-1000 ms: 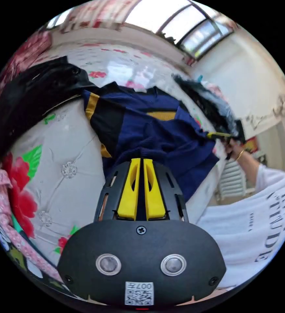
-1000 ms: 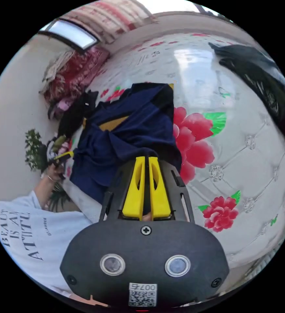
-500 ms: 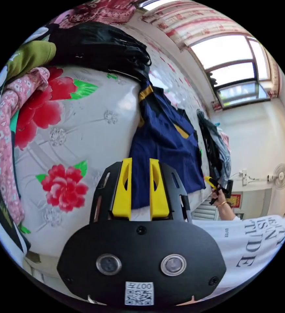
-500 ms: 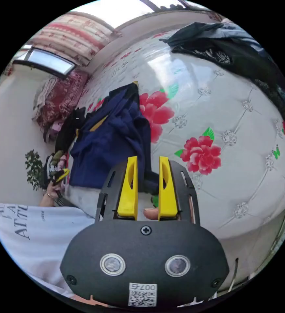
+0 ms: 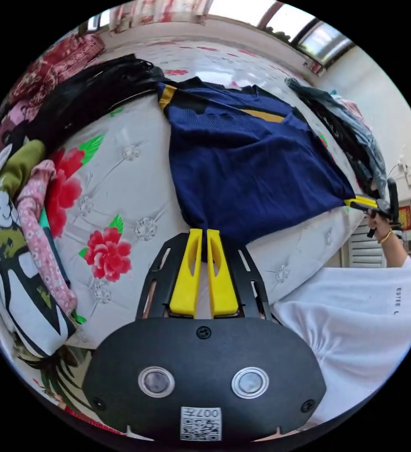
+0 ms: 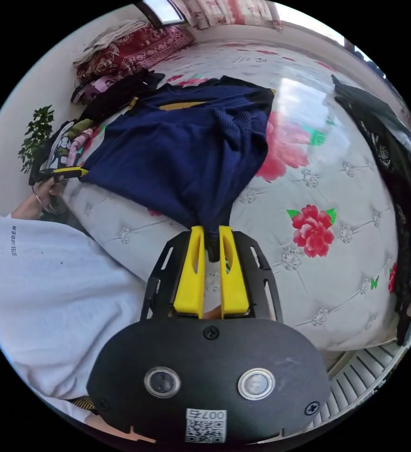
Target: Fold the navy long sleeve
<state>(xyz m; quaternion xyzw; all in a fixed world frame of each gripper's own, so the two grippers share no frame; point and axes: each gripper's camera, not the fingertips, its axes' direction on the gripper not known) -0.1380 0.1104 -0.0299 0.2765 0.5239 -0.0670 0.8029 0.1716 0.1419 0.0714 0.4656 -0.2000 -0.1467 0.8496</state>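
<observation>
The navy knitted long-sleeve top with mustard-yellow bands (image 5: 247, 160) is spread flat over the white quilted bed cover printed with red flowers (image 5: 120, 188), its near hem stretched between the two tools. In the left gripper view, the left gripper (image 5: 203, 234) is closed on one hem corner, both yellow jaws pressed on the cloth, and the right gripper (image 5: 356, 202) is seen at the opposite corner, held in a hand (image 5: 379, 221). A heap of black, olive and pink-patterned garments (image 5: 21, 188) is shown along that view's left edge. In the right gripper view, the right gripper (image 6: 211, 234) is clamped on a bunched hem corner (image 6: 212, 221), and a green potted plant (image 6: 36, 134) and a red patterned blanket (image 6: 134, 44) are seen. Dark lettering is printed on the person's white shirt (image 6: 40, 282), cut off by the frame edge and not legible as whole words.
</observation>
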